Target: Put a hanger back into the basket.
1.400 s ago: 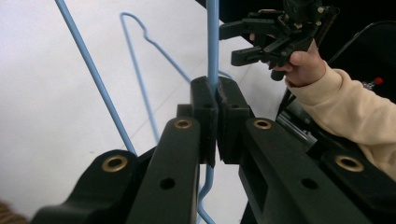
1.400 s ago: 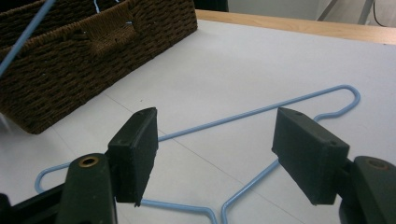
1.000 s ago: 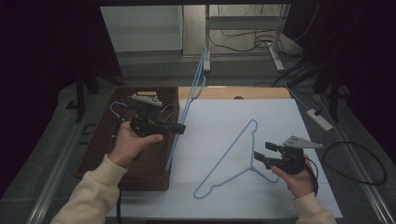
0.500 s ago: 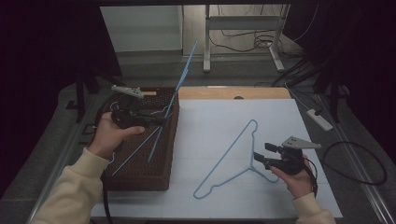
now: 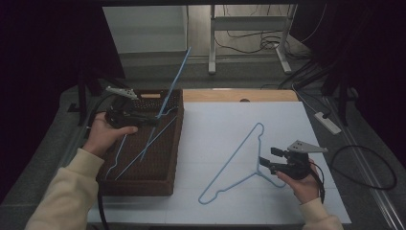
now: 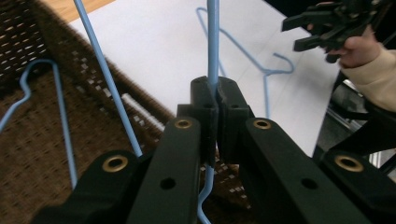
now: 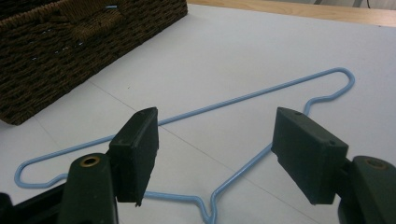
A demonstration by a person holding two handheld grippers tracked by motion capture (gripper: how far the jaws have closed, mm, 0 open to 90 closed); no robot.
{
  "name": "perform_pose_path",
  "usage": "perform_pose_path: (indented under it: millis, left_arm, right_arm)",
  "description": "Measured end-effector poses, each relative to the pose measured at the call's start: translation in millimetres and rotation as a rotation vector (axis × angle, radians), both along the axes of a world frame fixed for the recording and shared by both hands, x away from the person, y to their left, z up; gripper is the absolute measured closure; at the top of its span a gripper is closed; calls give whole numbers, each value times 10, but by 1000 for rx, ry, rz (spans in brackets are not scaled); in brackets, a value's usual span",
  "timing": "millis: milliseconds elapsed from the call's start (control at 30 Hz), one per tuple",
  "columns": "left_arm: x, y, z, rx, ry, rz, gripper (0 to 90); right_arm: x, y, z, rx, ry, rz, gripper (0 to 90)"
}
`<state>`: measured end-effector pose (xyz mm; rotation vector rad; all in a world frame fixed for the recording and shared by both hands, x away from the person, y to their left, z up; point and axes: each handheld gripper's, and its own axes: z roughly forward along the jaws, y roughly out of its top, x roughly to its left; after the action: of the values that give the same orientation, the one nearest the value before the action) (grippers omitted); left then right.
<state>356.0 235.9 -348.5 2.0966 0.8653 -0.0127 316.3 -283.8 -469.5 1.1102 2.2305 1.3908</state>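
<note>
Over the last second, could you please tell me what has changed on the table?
The left gripper, shut on a blue wire hanger, carried it leftward from the basket's right edge to over the wicker basket, the hanger staying tilted up. The right gripper stayed open by the hook of the hanger on the white mat, which did not move.

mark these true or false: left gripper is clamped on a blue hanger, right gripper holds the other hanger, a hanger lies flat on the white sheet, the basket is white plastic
1. The left gripper is clamped on a thin blue wire hanger. True.
2. The right gripper grips the second blue wire hanger. False: its jaws stand open above it.
3. That second hanger lies flat on the white sheet. True.
4. The basket is white plastic. False: it is dark brown wicker.
</note>
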Motion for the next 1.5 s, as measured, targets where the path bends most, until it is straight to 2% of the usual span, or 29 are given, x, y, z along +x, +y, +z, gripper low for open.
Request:
perform_pose_path:
  millis: [167, 333, 667, 1100, 1367, 1500]
  left_arm:
    - [48, 89, -65, 32, 8, -8, 877]
    - [59, 176, -133, 39, 25, 2, 878]
    - [5, 365, -260, 54, 51, 12, 878]
    - [-94, 649, -477, 79, 104, 53, 878]
    - [-118, 677, -630, 114, 139, 36, 878]
    - [-121, 674, -695, 118, 157, 25, 878]
  right_arm:
    - [1, 3, -7, -3, 1, 0, 325]
    - [2, 8, -15, -6, 3, 2, 324]
    - [4, 15, -23, -6, 6, 0, 325]
    - [9, 25, -32, -11, 6, 1, 325]
    - [14, 33, -38, -12, 7, 1, 325]
    - [14, 33, -38, -13, 8, 2, 325]
